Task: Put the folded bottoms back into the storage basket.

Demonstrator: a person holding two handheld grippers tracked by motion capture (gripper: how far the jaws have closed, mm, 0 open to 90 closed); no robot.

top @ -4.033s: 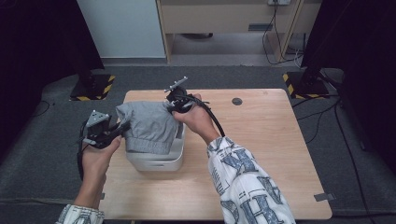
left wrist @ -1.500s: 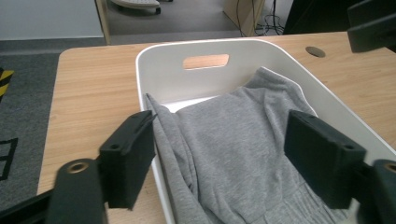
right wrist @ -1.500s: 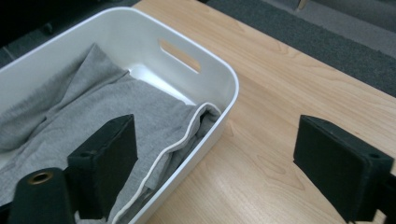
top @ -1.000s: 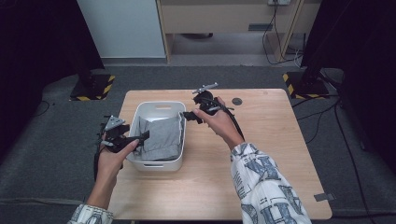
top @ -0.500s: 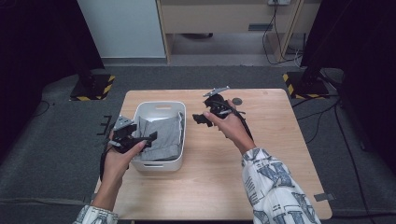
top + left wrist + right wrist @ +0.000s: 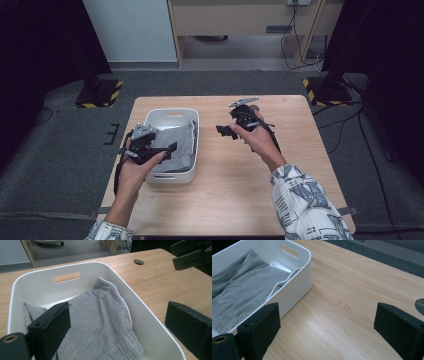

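Note:
A folded grey garment (image 6: 177, 145) lies inside a white plastic bin (image 6: 172, 111) on the left half of the wooden table (image 6: 300, 165). My left gripper (image 6: 167, 150) hovers over the bin's near left corner, open and holding nothing. In the left gripper view, the left gripper (image 6: 120, 325) has its jaws standing wide over the garment (image 6: 100, 315) and the bin's wall (image 6: 37, 287). My right gripper (image 6: 225, 131) is open above bare wood, to the right of the bin. In the right gripper view, the right gripper (image 6: 329, 327) frames the table beside the bin (image 6: 294, 290) and garment (image 6: 244, 290).
A small round hole (image 6: 138, 262) is cut in the tabletop beyond the bin. The right half of the table is bare wood. Grey carpet surrounds the table, with a wooden cabinet (image 6: 240, 20) and cables behind it.
Four seconds ago both grippers held the garment above the bin. It now lies in the bin. Both grippers have let go and drawn apart, the right one moving rightward.

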